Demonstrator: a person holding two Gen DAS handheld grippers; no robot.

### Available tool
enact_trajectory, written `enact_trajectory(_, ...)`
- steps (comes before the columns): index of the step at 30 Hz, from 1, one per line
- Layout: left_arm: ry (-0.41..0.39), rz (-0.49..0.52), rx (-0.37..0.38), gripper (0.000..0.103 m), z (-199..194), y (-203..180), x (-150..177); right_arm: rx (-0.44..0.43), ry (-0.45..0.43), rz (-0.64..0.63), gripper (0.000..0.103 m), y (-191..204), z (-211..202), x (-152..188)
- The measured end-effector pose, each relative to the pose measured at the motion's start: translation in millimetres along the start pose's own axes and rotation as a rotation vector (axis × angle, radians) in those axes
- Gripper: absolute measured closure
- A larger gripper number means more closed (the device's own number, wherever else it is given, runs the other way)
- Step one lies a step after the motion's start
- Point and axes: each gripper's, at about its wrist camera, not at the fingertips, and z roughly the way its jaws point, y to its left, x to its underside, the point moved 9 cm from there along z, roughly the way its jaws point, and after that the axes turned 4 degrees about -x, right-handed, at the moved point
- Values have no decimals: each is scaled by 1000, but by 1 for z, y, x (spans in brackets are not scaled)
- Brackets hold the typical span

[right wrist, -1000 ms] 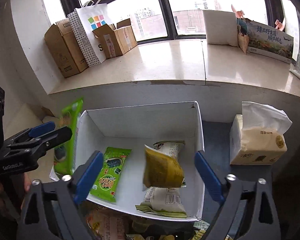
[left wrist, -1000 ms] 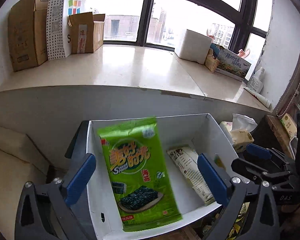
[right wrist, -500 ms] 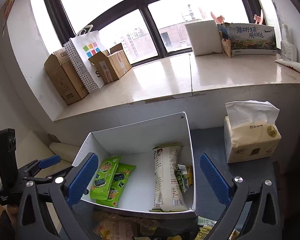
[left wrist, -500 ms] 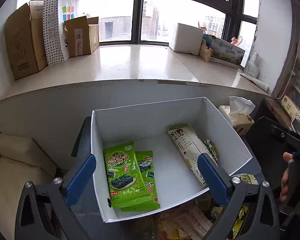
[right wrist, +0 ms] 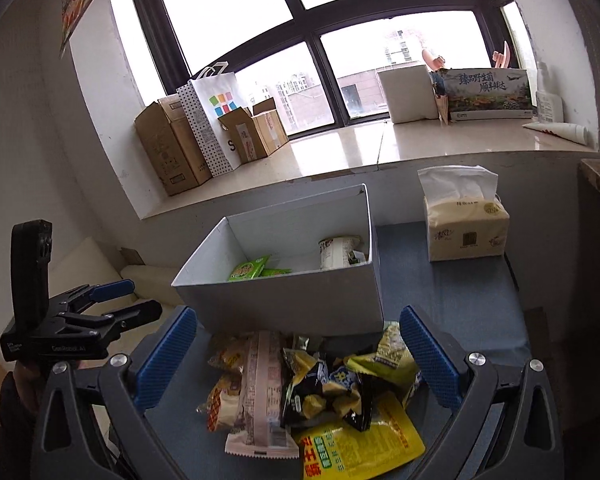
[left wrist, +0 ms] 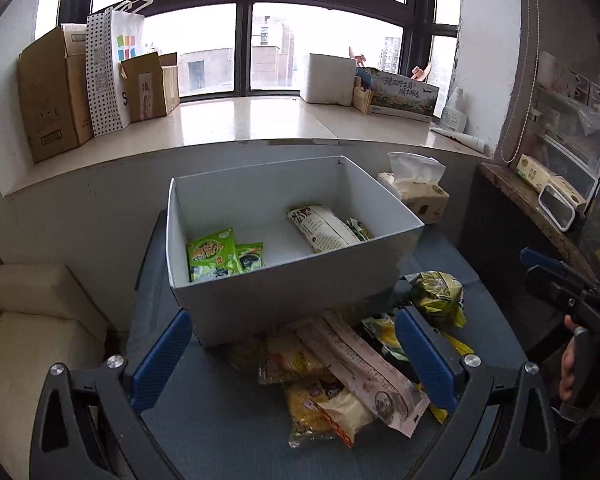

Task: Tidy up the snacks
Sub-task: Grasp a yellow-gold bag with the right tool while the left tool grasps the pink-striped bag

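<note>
Printed box [right wrist: 487, 95] reads "臻品野生菌 顺丰鲜达".

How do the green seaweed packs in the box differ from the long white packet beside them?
The green seaweed packs are short, bright green and lie at the white box's left side; the long white packet is narrower, pale with dark print, at the right side. Both lie flat on the box floor.

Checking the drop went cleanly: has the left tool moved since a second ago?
Yes. The left tool has pulled back from the white box: the box looks farther off, and the loose snack pile before it now lies between the open fingers.
</note>
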Motion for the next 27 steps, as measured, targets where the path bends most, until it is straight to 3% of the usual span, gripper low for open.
enact_trajectory(6, 24, -29, 7, 0, -18, -11, 46, 121, 46, 35, 0, -28, -4, 59)
enact_trajectory(9, 73, -23, 55, 0, -18, -17, 65, 163, 81, 40, 0, -46, 4, 75)
enact_trajectory(16, 116, -43, 67, 0, -12, -18, 86, 214, 171, 75, 0, -87, 45, 70)
enact_trajectory(20, 111, -29, 71, 0, -12, -22, 88, 215, 202, 174, 0, -108, 72, 57)
enact_trajectory(23, 108, -22, 76, 0, -12, -26, 87, 285, 253, 262, 0, -118, 90, 53)
enact_trajectory(27, 110, -18, 67, 0, -11, -25, 89, 388, 318, 272, 0, -122, 114, 59)
